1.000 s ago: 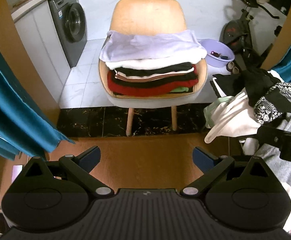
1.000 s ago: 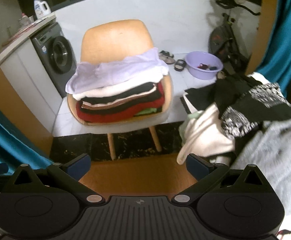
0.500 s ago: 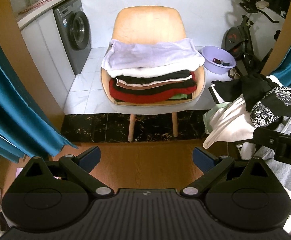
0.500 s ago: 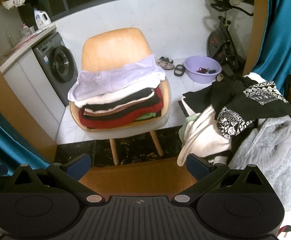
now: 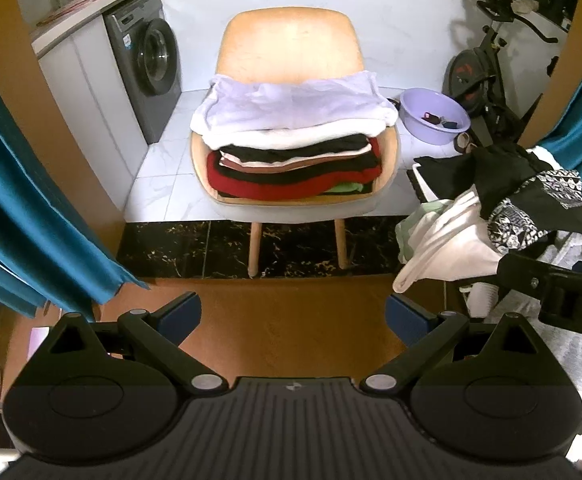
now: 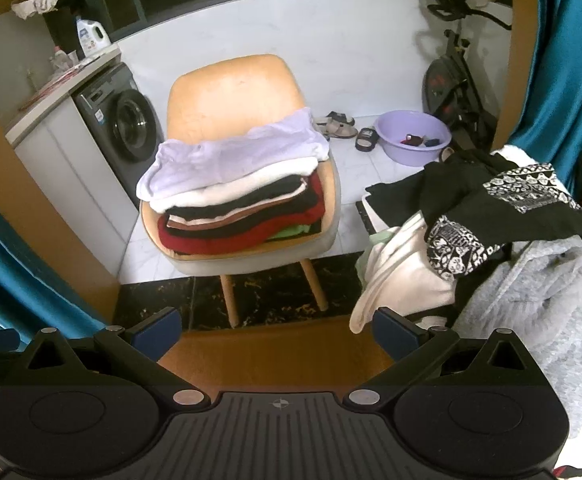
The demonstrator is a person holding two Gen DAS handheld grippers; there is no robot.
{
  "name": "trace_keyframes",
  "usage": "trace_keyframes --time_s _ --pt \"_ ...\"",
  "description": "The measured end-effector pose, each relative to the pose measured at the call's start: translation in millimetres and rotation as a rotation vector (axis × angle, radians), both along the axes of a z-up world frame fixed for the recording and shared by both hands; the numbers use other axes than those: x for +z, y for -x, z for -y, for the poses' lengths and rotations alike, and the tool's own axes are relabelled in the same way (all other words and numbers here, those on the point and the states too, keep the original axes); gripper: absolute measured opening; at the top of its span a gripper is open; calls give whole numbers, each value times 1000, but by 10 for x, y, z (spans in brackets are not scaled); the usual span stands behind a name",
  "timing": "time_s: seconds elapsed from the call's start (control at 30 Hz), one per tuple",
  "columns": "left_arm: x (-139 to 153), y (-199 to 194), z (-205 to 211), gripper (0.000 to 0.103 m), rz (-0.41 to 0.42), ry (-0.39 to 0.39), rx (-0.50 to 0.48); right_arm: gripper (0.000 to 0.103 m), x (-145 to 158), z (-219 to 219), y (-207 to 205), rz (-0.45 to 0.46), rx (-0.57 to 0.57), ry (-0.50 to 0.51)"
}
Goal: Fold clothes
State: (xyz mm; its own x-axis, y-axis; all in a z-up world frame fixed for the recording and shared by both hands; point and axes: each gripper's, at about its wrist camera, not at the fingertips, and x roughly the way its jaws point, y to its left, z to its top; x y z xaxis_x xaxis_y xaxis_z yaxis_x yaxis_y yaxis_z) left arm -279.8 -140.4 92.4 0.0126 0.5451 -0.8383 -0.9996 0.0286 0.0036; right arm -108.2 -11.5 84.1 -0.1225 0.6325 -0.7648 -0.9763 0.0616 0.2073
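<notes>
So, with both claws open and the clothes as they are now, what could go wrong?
1. The folded stack on the chair is tall and its top white piece overhangs; adding more might tip it.
2. In the heap the garments overlap, so pulling one may drag others to the floor.

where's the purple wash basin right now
The purple basin sits on the white tiled floor, right of the chair with the folded stack, between the sandals and the exercise bike, behind the unfolded clothes pile.

Neat folded stack [image 5: 295,148] on the chair seat; unfolded heap [image 6: 491,240] just right.
</notes>
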Motion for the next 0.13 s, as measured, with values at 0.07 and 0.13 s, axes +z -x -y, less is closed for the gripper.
trace_keyframes --time_s 0.07,0.13 --pt "-7 -48 15 100 2 -3 -8 102 -8 16 -40 1 -3 3" --pt "-7 -107 31 100 -1 -11 -20 102 -18 37 -83 2 -7 6"
